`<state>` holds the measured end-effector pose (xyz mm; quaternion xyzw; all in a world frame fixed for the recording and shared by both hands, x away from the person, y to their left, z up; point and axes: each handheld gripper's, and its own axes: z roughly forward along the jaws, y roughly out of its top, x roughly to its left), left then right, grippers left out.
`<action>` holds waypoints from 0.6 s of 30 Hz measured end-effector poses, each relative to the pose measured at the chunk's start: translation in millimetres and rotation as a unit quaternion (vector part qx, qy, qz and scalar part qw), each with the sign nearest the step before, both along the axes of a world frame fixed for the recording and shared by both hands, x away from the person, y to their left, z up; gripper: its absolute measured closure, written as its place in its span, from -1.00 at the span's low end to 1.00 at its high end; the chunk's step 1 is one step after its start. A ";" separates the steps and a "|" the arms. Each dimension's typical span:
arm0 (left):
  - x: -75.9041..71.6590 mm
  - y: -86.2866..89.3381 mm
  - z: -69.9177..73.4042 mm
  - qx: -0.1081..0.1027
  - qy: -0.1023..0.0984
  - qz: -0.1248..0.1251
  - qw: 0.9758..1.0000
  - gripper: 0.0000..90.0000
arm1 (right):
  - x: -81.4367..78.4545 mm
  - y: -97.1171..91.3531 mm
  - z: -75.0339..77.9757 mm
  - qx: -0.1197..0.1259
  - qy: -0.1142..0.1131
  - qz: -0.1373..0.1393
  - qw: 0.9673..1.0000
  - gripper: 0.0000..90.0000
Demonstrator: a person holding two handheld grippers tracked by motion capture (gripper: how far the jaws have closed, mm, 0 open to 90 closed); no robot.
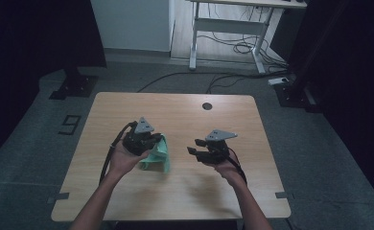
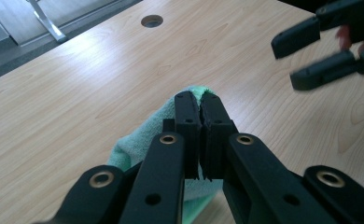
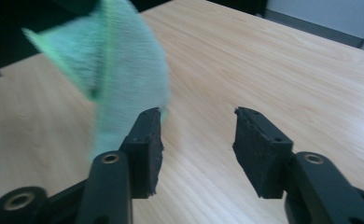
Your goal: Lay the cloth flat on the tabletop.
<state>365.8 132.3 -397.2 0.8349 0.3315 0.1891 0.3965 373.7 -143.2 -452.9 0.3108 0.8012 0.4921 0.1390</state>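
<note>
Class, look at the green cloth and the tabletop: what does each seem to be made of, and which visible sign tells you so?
Green cloth: probably microfibre or terry fabric; its surface looks fuzzy and matte, and it drapes in soft folds where the left gripper pinches it.
Tabletop: light wood or wood-look laminate; grain lines show, with a faint smooth sheen. Which of the two cannot be told.
</note>
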 end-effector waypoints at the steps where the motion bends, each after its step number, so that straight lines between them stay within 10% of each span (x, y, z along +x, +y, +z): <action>1: 0.2 -0.4 0.4 -0.001 0.001 0.002 1.000 0.93 | -1.3 3.5 -1.5 0.003 0.004 0.006 1.000 0.08; 16: 1.0 -10.8 6.2 -0.012 0.000 0.001 1.000 0.93 | -20.3 56.5 -23.9 0.001 0.008 0.018 1.000 -0.11; 18: 0.6 -10.8 5.7 -0.011 0.001 0.000 1.000 0.93 | -18.7 60.7 -27.2 -0.031 -0.003 -0.003 1.000 0.20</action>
